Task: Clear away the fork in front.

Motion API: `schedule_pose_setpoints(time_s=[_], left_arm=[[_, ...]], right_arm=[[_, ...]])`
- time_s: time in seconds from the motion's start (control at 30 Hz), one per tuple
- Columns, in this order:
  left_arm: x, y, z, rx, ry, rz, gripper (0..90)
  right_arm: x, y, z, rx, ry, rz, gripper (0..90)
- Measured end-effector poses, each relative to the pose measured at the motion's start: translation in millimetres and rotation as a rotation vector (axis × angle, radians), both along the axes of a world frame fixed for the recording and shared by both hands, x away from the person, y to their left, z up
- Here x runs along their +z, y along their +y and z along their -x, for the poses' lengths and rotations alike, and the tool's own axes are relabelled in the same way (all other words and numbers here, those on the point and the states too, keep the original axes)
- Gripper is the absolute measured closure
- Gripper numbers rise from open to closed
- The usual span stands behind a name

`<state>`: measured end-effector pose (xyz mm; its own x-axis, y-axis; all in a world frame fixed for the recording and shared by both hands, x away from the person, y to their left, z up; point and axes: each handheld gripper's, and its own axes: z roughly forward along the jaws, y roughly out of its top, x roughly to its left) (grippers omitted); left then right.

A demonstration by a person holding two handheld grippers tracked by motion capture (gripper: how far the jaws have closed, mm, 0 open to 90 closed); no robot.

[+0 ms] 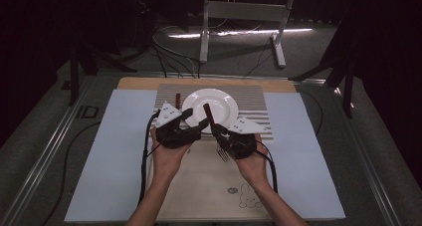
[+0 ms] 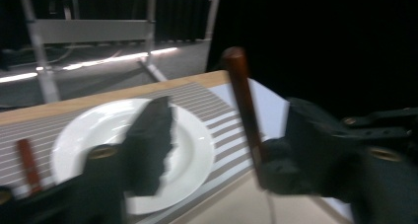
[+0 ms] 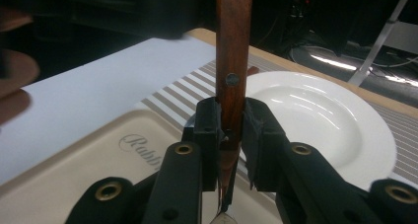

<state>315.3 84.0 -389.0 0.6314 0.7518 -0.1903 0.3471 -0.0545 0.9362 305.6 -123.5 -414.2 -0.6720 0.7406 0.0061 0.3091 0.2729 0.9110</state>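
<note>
Nearest the person, a cream tray (image 1: 209, 186) lies on the table, and on it is the writing that can be read: a cursive word beginning "Rabb" in the right gripper view, cut off by the gripper itself, and a small drawn rabbit (image 1: 247, 197) with a round mark beside it at the tray's near right corner in the high view.

Above the tray's far edge, the right gripper (image 1: 215, 128) is clamped on a wooden-handled fork (image 1: 209, 114). Its pads press the handle from both sides just below a metal rivet, so the brown handle stands up and away while the metal neck runs down behind the jaws; the tines (image 1: 224, 155) hang low toward the tray. Held by the lower handle like this, the long upper part is left free, probably so that the other hand can take it.

That seems to be what the left gripper (image 1: 191, 120) is there for. It sits close beside the right one, jaws pointing across toward the fork and partway closed, with nothing pinched between them that I can see; in its own blurred view the handle (image 2: 244, 103) stands just off to one side, not between the pads.

Farther on, a white plate (image 1: 224, 97) rests on a striped placemat (image 1: 254, 94), set as a place setting. A second brown-handled piece (image 1: 178, 99) lies on the mat just left of the plate; what kind of cutlery it is I cannot tell. The fork likely belongs beside the plate too.

A pale sheet (image 1: 119, 151) covers the table beneath everything.
</note>
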Motion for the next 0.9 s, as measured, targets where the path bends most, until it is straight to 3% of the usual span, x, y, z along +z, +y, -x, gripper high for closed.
schedule_pose_setpoints(time_s=[0.17,0.2,0.23,0.33,0.5,0.6,0.67,0.77,0.9], left_arm=[[-3.9,-6.4,-3.0,-0.028,0.018,0.007,60.0],[-5.5,-8.1,-4.2,-0.031,0.031,0.006,60.0],[-6.4,-8.1,-5.0,-0.042,0.042,0.015,68.2],[-8.4,-6.8,-6.3,-0.069,0.058,0.061,78.3],[-5.8,-7.4,-4.5,-0.064,0.049,0.052,80.8],[-4.7,-3.1,-5.6,-0.057,0.050,0.047,80.9],[-4.2,0.2,-5.9,-0.052,0.050,0.044,80.9],[-2.5,5.1,-5.0,-0.044,0.056,0.035,80.8],[0.0,12.4,-3.6,-0.039,0.059,0.026,80.8]], right_arm=[[-0.5,6.5,2.1,0.002,-0.009,-0.009,78.0],[-0.5,7.5,2.7,0.004,-0.010,-0.011,78.0],[-0.4,9.2,3.9,0.006,-0.015,-0.016,78.0],[0.6,9.9,6.1,0.001,-0.023,-0.030,78.0],[1.7,7.6,6.9,0.012,-0.020,-0.050,76.4],[3.0,2.8,7.7,0.031,-0.018,-0.055,45.4],[2.3,-1.9,8.0,0.025,-0.020,-0.047,33.9],[0.4,-10.4,6.8,0.015,-0.006,-0.031,25.6],[-1.2,-25.1,7.4,-0.005,0.007,-0.030,24.5]])
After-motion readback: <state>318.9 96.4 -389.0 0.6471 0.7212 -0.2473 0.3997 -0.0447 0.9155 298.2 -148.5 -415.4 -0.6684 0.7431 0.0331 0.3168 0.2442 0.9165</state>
